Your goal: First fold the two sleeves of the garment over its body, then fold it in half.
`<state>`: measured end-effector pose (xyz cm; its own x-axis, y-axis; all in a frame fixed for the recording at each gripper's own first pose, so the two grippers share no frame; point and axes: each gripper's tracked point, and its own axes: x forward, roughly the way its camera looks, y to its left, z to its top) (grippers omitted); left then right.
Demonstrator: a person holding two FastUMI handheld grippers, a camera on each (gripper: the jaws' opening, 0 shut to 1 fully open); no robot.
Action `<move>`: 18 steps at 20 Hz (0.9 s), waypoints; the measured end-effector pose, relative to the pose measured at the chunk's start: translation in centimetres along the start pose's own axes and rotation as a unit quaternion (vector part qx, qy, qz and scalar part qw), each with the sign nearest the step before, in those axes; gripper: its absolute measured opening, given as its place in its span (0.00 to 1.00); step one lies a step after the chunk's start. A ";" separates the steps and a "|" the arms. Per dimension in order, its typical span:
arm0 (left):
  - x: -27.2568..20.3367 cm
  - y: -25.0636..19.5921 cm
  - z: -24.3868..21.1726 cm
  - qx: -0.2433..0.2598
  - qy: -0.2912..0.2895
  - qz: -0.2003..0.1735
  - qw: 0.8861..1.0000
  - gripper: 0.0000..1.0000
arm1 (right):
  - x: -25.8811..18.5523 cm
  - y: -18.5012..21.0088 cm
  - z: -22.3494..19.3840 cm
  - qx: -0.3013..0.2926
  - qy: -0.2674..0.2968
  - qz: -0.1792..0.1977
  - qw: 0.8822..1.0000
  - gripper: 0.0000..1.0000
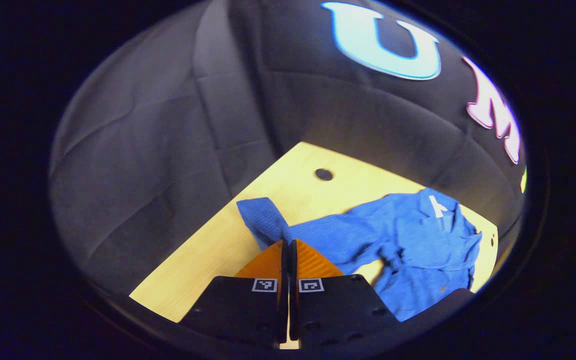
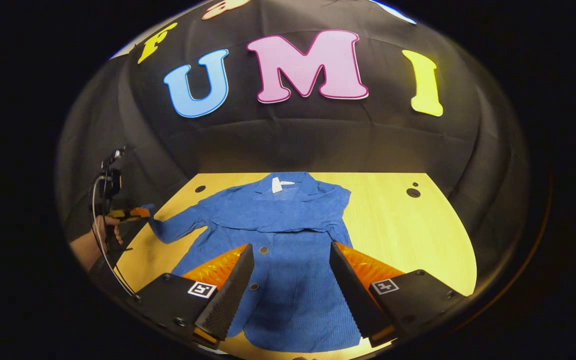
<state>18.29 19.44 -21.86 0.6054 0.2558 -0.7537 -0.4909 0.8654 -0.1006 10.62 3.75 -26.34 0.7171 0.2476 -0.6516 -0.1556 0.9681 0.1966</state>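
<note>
The pale wooden table [image 2: 408,230] spreads out under me, its far edge against the black cloth wall [image 2: 293,145], and across it lies the blue corduroy jacket [image 2: 288,240], face up with its collar toward the wall and its hem toward me. Its body is flat on the wood, buttons running down the front, and the sleeve on my right side is already folded in across the chest. The other sleeve [image 2: 175,227] stretches out to my left, toward the table's edge. In the left gripper view that same sleeve [image 1: 318,232] runs from the rumpled jacket body up to my left gripper [image 1: 288,245], whose two fingers are pressed together on the cuff end, the blue fabric bunching just past the tips. From the right gripper view I see that left gripper [image 2: 135,213] far off at the sleeve's end, with my hand [image 2: 104,231] on its handle. My right gripper [image 2: 290,252] hangs over the lower front of the jacket with its fingers spread wide apart, nothing between them. Small dark holes [image 2: 413,192] dot the table's far corners.
</note>
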 end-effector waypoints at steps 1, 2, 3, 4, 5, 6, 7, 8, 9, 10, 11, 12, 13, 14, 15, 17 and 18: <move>-0.4 -2.7 0.9 0.017 -0.011 -0.017 1.000 0.00 | -0.1 -0.4 -0.3 0.003 0.001 -0.002 1.000 0.96; -0.7 -5.5 1.6 0.037 -0.020 -0.034 0.999 0.00 | -0.3 -0.9 -0.6 0.006 0.002 -0.006 1.000 0.97; -1.1 -8.3 2.2 0.054 -0.028 -0.052 0.997 0.00 | -0.5 -1.7 -0.9 0.008 0.002 -0.010 1.000 0.96; -1.4 -11.1 2.3 0.070 -0.034 -0.068 0.995 0.00 | -0.6 -2.6 -1.2 0.009 0.003 -0.017 1.000 0.96; -2.0 -14.2 2.3 0.084 -0.038 -0.086 0.992 0.00 | -0.8 -3.6 -1.5 0.010 0.005 -0.025 1.000 0.96; -2.5 -17.2 2.1 0.097 -0.038 -0.106 0.989 0.00 | -1.0 -4.6 -1.8 0.012 0.007 -0.033 0.999 0.96; -2.8 -20.0 1.6 0.108 -0.035 -0.124 0.986 0.00 | -1.1 -5.6 -2.0 0.015 0.008 -0.039 0.999 0.96; -2.8 -22.5 1.1 0.118 -0.033 -0.141 0.982 0.00 | -1.3 -6.6 -2.3 0.020 0.010 -0.045 0.999 0.97; -3.3 -25.2 0.6 0.128 -0.029 -0.158 0.979 0.00 | -1.5 -7.7 -2.5 0.026 0.011 -0.052 0.998 0.96; -3.4 -27.7 0.0 0.135 -0.026 -0.174 0.975 0.00 | -1.8 -8.7 -2.6 0.033 0.011 -0.060 0.998 0.97; -3.5 -30.0 -0.7 0.142 -0.022 -0.189 0.971 0.00 | -2.0 -9.8 -2.7 0.041 0.011 -0.067 0.997 0.96; -3.4 -32.4 -1.6 0.150 -0.016 -0.198 0.968 0.00 | -2.2 -10.6 -3.0 0.047 0.012 -0.073 0.996 0.96; -3.2 -34.5 -2.6 0.157 -0.009 -0.205 0.966 0.00 | -2.4 -11.6 -3.3 0.050 0.016 -0.079 0.996 0.96; -3.1 -36.5 -3.6 0.161 -0.002 -0.213 0.964 0.00 | -2.7 -12.5 -3.6 0.050 0.020 -0.085 0.995 0.96; -3.0 -38.3 -4.5 0.163 0.005 -0.221 0.962 0.00 | -3.0 -13.4 -3.7 0.049 0.023 -0.090 0.994 0.96; -2.9 -41.1 -6.7 0.167 0.022 -0.233 0.958 0.00 | -3.6 -15.2 -3.7 0.047 0.021 -0.102 0.993 0.96; -2.8 -42.0 -7.5 0.171 0.029 -0.232 0.957 0.00 | -3.9 -16.0 -3.8 0.049 0.020 -0.106 0.993 0.96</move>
<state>32.53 -20.91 -20.44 0.6675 -0.2069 -0.7153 0.0620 0.9727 -0.2235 7.73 -12.53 -29.72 0.6985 0.0421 -0.7143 0.0643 0.9905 0.1212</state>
